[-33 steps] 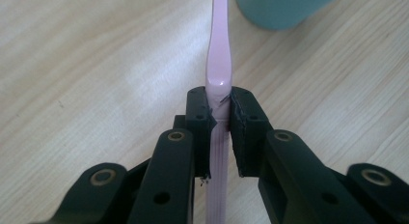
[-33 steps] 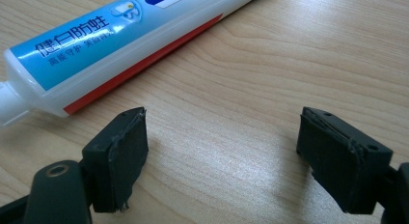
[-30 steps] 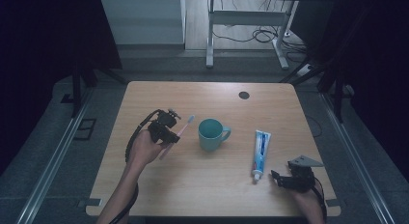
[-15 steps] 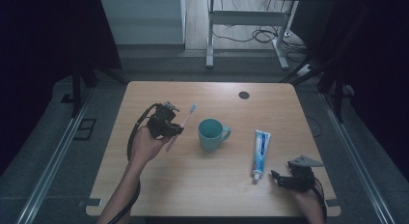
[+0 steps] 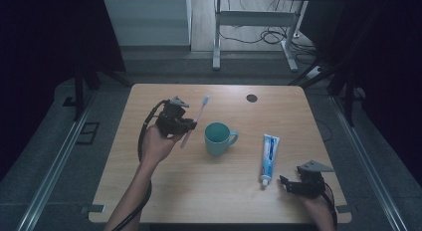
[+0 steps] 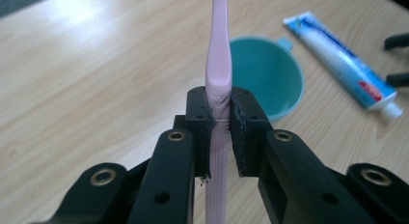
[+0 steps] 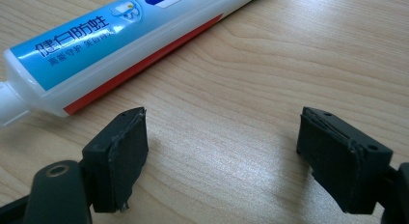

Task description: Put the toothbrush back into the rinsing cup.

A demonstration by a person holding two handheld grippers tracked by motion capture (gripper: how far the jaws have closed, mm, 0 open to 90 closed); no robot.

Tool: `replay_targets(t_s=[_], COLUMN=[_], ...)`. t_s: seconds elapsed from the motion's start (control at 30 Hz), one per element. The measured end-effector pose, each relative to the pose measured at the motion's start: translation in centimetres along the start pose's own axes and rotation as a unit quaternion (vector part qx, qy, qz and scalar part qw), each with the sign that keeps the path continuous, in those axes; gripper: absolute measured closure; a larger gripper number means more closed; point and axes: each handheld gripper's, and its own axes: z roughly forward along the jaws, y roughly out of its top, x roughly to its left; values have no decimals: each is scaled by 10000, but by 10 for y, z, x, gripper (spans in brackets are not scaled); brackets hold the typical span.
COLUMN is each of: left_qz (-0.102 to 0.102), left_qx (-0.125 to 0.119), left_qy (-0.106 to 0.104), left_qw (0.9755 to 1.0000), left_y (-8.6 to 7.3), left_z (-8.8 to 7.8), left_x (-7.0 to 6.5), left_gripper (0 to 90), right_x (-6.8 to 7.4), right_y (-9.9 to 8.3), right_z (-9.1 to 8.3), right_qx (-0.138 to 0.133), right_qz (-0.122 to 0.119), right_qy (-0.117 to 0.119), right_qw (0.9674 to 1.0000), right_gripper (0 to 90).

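My left gripper [image 6: 219, 120] pinches the slim pink plastic toothbrush [image 6: 218, 64] by its handle, above the wooden table [image 5: 164, 186].
The toothbrush points past the teal mug [image 5: 218, 139]; my right gripper [image 7: 222, 156] rests spread, jaws empty, beside the blue-and-white toothpaste tube [image 7: 115, 45].

A pale pink toothbrush [image 6: 218, 64] is clamped at its ribbed handle, off the table. Its head points toward twelve o'clock, slightly right; the teal mug [image 5: 219, 138] sits at its three o'clock.

The pale wooden bench [image 6: 87, 64] shows matt grain, the pink plastic toothbrush [image 6: 218, 60] looks smooth, the teal plastic mug [image 6: 270, 79] satiny, the blue-and-white toothpaste tube [image 7: 125, 35] glossy.
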Motion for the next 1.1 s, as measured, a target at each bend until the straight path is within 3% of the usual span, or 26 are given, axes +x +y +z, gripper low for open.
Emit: replay_targets(t_s=[0.07,0.23,0.47,0.8,1.1], left_qz=[28,93,118,110,119], left_qx=[-184,-383,-780,-1062,-1153], left_qy=[-34,-31,-34,-46,-20], left_qw=[9998,9992,9969,9943,9933], left_y=[6,14,27,33,32], left_z=[-2,-3,3,22,39], left_x=[-3,-8,-17,-22,-26], left_gripper=[793,793,792,792,792], right_x=[0,0,0,0,0], right_y=[0,0,0,0,0], right_z=[0,0,0,0,0], right_qx=[-2,6,0,5,13], right_qz=[-4,8,6,9,-14], right_qy=[0,1,6,13,11], right_qw=[10000,10000,10000,10000,10000], right_gripper=[182,182,181,175,173])
